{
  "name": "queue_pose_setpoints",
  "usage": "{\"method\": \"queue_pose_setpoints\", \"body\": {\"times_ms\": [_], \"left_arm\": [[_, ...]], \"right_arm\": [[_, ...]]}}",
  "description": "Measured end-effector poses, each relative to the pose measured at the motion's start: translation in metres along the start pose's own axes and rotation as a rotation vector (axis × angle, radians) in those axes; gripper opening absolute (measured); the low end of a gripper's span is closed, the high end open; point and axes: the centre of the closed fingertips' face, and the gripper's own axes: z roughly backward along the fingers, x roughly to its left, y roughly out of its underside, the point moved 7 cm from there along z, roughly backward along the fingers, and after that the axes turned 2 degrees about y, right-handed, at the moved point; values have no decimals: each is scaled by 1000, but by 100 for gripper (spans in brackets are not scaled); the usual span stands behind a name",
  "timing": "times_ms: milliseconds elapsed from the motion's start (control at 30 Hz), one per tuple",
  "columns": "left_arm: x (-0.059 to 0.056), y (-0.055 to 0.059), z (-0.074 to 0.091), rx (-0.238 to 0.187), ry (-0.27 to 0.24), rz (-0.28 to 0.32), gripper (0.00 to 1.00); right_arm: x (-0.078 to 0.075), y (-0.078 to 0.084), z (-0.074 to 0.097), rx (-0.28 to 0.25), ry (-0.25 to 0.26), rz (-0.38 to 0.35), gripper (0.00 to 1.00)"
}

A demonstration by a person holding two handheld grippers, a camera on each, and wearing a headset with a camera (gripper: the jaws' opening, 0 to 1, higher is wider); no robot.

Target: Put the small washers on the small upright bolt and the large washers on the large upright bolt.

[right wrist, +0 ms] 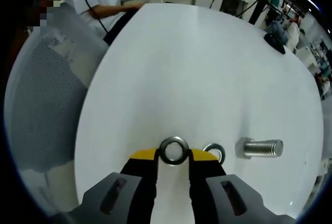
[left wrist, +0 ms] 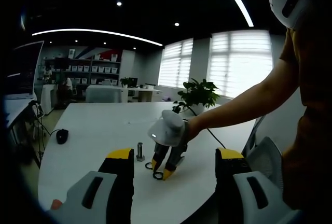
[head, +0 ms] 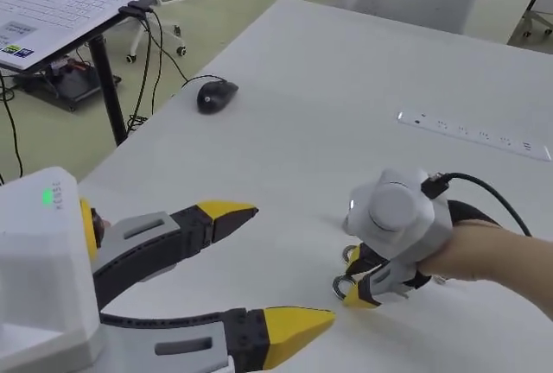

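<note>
Open-plan office, white desk (head: 346,88), laptop (head: 43,6), mouse (head: 216,95), power strip (head: 473,134), mesh chair (right wrist: 46,105), window blinds (left wrist: 238,60), potted plant (left wrist: 199,94)

Left gripper (head: 294,265) gapes open; right gripper's (right wrist: 173,156) fingers (right wrist: 142,162) pinch a washer (right wrist: 162,150).

1. Your head view is bright and even; the white table (head: 346,88) nearly washes out beyond the jaws, with only soft, faint shadow by the right gripper (head: 352,280).
2. Your left gripper view is dim; the windows (left wrist: 233,63) far beyond the jaws glare, and lines bend at the edges.
3. In your right gripper view the washer (right wrist: 173,150) between the jaw tips is sharp; the table ahead glares.
</note>
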Motion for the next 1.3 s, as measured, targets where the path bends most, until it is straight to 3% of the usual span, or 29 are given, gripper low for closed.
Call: {"method": "queue_pose_setpoints", "body": {"times_ms": [333, 567, 733, 900, 1033, 1300], "left_arm": [[1, 2, 2, -2, -6, 1, 63], [0, 2, 0, -2, 0, 2, 63], [-1, 2, -2, -2, 8, 2, 63], [-1, 2, -4, 1, 17, 0, 62], [-2, 2, -6, -1, 22, 3, 62], [0, 2, -7, 2, 23, 7, 62]], "right_arm": [[3, 1, 3, 11, 0, 7, 22], [1, 6, 13, 12, 4, -5, 22], [-3, 5, 31, 3, 21, -2, 22], [-24, 1, 63, -16, 71, -9, 22], [-40, -2, 80, 0, 110, 5, 22], [-75, -15, 93, 19, 158, 38, 22]]}}
